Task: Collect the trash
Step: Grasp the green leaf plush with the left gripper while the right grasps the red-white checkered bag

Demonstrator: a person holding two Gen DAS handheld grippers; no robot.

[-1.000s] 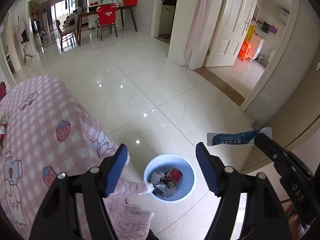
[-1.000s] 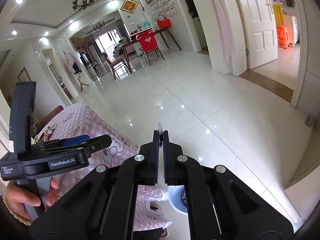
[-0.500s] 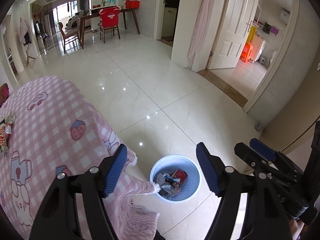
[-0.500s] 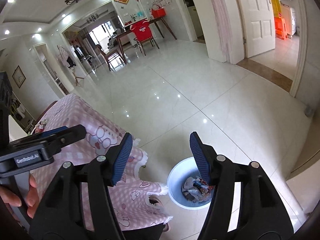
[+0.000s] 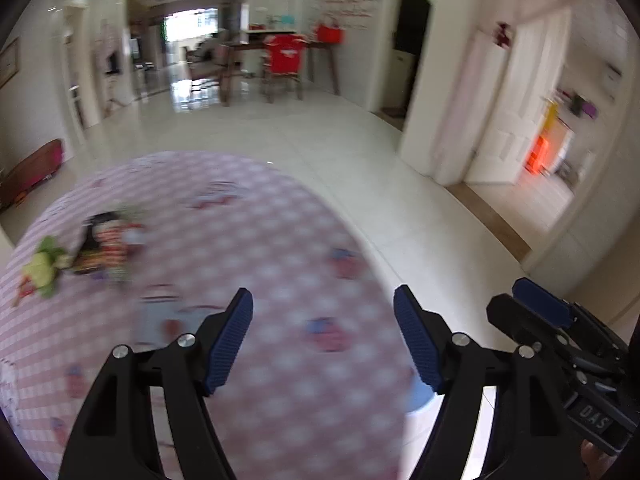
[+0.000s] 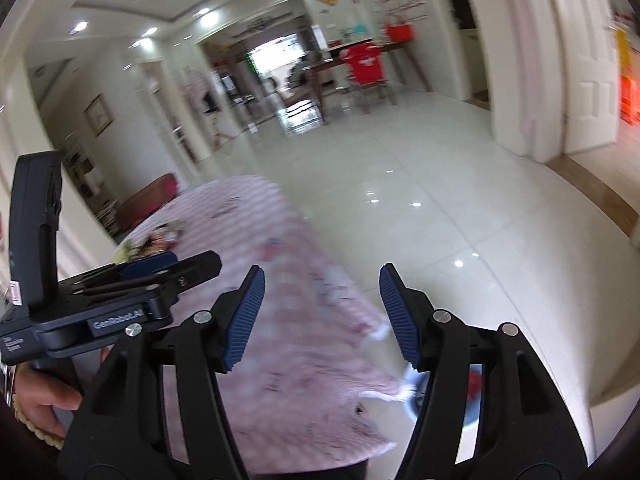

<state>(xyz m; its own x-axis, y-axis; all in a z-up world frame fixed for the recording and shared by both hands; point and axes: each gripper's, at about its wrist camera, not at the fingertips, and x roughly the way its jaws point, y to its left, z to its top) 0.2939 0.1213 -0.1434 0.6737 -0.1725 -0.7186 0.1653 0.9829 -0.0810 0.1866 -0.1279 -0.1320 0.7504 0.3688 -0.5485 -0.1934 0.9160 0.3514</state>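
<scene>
Left gripper (image 5: 323, 336): jaws wide, empty. Right gripper (image 6: 322, 316): jaws just opened, empty. Trash (image 5: 86, 254): far left on table (image 5: 280, 240). Bin (image 6: 416, 396): floor, near right. Risk: blurred, fast approach may knock wrappers off.

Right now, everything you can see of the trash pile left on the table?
The trash pile is blurred by motion: a crumpled yellow-green piece at its left end, a dark wrapper with red and white print beside it, and smaller scraps that cannot be told apart. It looks like thin plastic or paper packaging. It lies loose on the pink checked tablecloth, on the far left part. Nothing else touches it; both grippers are clear of it.
</scene>
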